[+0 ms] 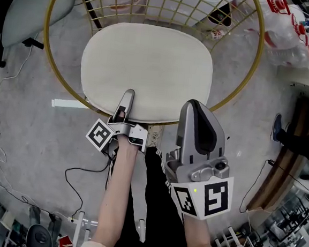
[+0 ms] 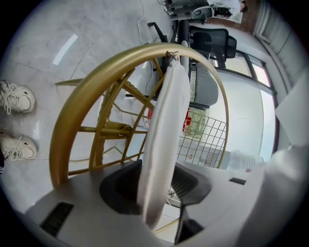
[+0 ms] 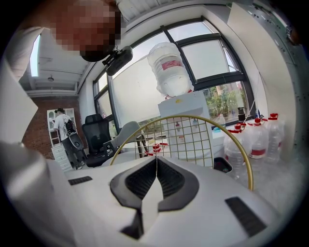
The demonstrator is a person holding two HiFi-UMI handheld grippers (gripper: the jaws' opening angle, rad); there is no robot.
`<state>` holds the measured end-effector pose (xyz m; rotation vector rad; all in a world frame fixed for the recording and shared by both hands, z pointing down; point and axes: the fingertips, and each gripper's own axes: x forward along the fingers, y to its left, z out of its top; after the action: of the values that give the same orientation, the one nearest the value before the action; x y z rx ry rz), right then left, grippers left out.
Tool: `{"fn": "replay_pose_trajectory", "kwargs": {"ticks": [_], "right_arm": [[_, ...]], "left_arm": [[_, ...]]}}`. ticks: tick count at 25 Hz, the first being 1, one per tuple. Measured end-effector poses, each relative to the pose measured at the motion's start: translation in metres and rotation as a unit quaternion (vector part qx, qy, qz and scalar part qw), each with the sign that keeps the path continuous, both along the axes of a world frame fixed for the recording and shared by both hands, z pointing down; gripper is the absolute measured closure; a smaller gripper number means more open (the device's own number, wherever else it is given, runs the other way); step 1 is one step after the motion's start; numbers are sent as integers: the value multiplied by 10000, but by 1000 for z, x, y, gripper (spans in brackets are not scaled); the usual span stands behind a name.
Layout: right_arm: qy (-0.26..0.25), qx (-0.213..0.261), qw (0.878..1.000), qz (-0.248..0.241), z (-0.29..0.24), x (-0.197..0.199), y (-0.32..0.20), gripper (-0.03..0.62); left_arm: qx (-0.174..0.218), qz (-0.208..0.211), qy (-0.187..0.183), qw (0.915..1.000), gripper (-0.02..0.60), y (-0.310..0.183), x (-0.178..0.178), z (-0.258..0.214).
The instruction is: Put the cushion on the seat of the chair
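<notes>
The cushion (image 1: 146, 71), pale and rounded, lies flat on the seat of the chair (image 1: 51, 57), inside its gold ring frame and in front of the chair's wire back

The left tool (image 1: 127, 99) reaches to the chair's near edge, where the cushion's rim meets the frame. Its jaws are spread, one on each side of the cushion's edge. A gap shows at one pad, so they do not pinch it

The right tool (image 1: 194, 110) is held over the chair's near right edge, beside the left tool. Its jaws are pressed together with nothing between them, and its own view looks across the seat to the chair's wire back

White shoes (image 2: 17, 96) stand on the grey floor (image 1: 30, 131) just beside the chair's near side. A black cable (image 1: 86, 171) lies on the floor off the chair's near left. Clear bottles (image 3: 251, 140) with red caps stand beyond the chair's right side. A grey seat (image 1: 30, 7) sits to the chair's far left. A person (image 3: 65, 130) stands well beyond the chair, too small to tell more
</notes>
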<state>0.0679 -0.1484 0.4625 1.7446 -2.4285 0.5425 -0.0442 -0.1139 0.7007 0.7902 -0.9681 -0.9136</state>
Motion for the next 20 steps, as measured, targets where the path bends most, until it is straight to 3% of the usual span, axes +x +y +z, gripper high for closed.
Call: {"fn": "replay_pose_trajectory", "kwargs": {"ticks": [9, 20], "right_arm": [[-88, -88, 9999, -29, 5, -5, 17, 576], [-150, -15, 9999, 15, -12, -3, 25, 576]], "left_arm": [[-244, -229, 99, 9994, 382, 12, -4, 6], [-427, -252, 61, 9988, 380, 40, -13, -3]]}}
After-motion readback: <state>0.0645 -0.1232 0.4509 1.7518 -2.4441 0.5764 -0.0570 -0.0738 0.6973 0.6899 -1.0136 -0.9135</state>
